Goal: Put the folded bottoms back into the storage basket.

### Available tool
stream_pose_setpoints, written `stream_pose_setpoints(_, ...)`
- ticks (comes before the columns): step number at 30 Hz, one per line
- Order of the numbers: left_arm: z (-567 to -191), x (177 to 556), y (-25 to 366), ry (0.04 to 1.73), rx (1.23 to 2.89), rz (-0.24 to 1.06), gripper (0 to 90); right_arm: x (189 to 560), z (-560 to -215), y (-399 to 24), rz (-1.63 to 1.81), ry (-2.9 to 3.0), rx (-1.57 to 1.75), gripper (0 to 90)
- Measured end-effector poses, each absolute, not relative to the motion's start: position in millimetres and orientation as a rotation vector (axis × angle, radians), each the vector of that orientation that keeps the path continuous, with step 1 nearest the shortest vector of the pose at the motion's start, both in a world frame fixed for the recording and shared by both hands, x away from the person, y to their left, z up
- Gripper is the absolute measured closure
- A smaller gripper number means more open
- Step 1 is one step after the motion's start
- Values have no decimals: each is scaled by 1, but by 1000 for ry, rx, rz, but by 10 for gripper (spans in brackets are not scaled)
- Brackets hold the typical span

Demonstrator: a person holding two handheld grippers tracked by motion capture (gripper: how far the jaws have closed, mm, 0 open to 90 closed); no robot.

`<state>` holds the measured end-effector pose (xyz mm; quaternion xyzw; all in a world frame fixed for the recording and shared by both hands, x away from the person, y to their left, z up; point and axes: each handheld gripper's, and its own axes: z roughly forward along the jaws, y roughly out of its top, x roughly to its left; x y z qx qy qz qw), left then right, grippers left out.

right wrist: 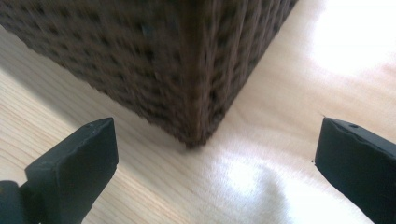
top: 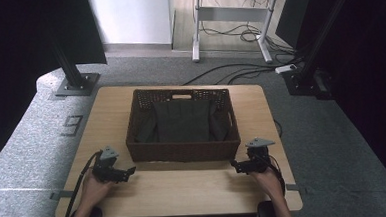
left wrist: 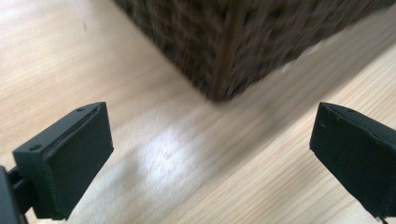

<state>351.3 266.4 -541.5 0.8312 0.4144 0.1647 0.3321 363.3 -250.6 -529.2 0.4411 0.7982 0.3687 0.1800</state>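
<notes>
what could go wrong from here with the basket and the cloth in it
1. Both grippers, left gripper and right gripper, are open and face the near corners of the wicker basket. Closing on a corner may slip off the weave.
2. If one side rises first, the basket could tilt and the dark cloth might slide.
3. The basket sits on the wooden table with its far wall near the back edge, so a push forward may shove it off.

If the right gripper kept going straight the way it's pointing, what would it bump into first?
Probably the near right corner of the dark brown woven wicker basket. The right gripper has its black jaws wide open, and that corner sits between them, just ahead, over bare light wooden table. How close it is cannot be judged.
</notes>
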Motion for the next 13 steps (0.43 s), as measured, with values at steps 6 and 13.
stream_pose_setpoints(6, -548, 352, 262, 1091, 2213, 404, 0, 361, -553, -249, 988, 2293, 1274, 0)
stream_pose_setpoints(13, -548, 351, 262, 1104, 2207, 407, 0, 359, -557, -245, 963, 2273, 1264, 0)
